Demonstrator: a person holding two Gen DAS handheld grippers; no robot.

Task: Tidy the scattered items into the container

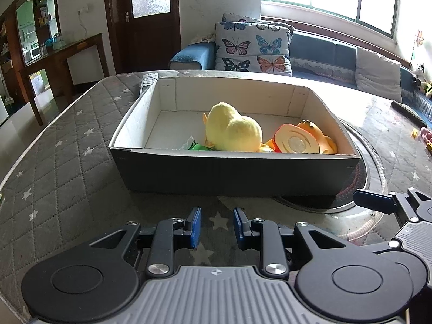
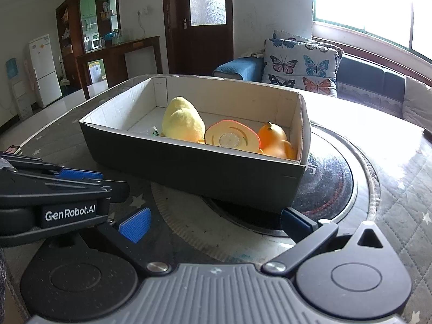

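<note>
Left gripper: narrowly parted, nothing held. Right gripper: spread wide, nothing held. Cardboard box (dark outside, white inside) is set on the quilted table, long axis crosswise; yellow plush, orange toy are contained.

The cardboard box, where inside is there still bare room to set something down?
Free: the white floor along the left and far walls of the grey cardboard box. Crowded: the near right, holding the yellow plush toy, halved plastic fruit and orange rubber duck.
</note>
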